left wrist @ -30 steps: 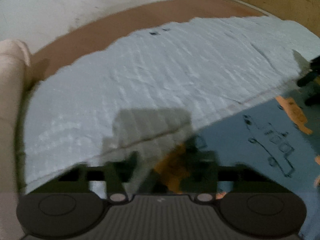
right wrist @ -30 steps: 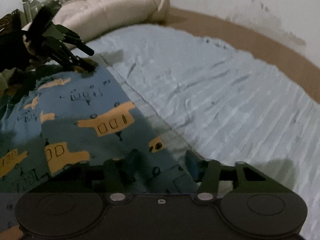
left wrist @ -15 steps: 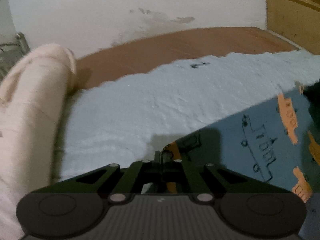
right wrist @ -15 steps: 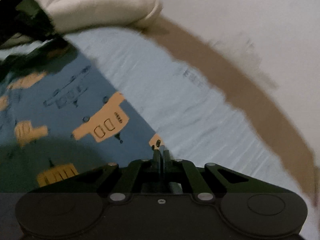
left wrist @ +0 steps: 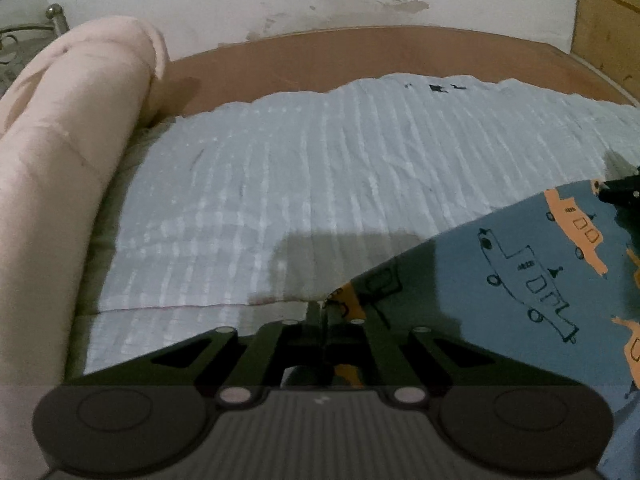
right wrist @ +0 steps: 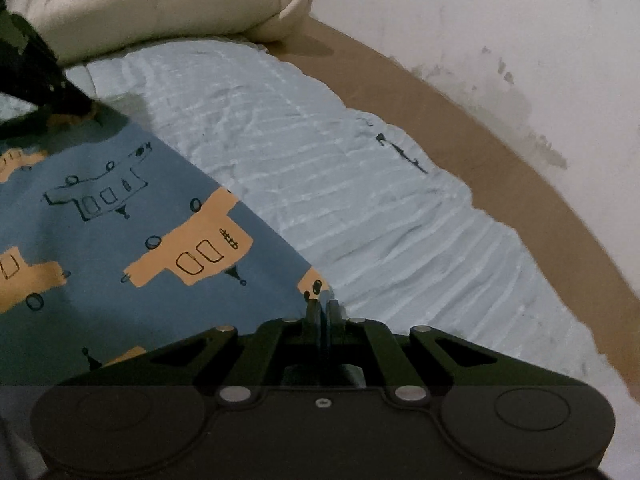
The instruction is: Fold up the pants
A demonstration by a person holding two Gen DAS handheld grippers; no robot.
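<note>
You are now holding the pants (left wrist: 520,280) by two corners, one in each claw, where a second ago both claws were standing apart over the cloth and gripping nothing. Your left claw (left wrist: 320,312) is pinched together on a corner of the blue fabric with its orange and outlined vehicle print, and your right claw (right wrist: 322,308) is pinched together on another corner of the same edge; in the right wrist view your left claw is showing at the far corner, top left. The pants are lying on the pale blue ribbed sheet (left wrist: 320,180) of the bed, with the edge between your two claws running straight and taut-looking, and the cloth is reaching further across the left wrist view than it was half a second ago, so the edge seems to be lifting and travelling with you. That suggests the grasp has taken and the fold is beginning: you are likely carrying this edge over onto the rest of the garment. The cream bolster pillow (left wrist: 68,160) is sitting at the head of the bed beside the brown mattress edge (left wrist: 360,60), apart from the pants, so it is probably not going to hinder the fold. How much of the garment is trailing below both cameras cannot be told.
</note>
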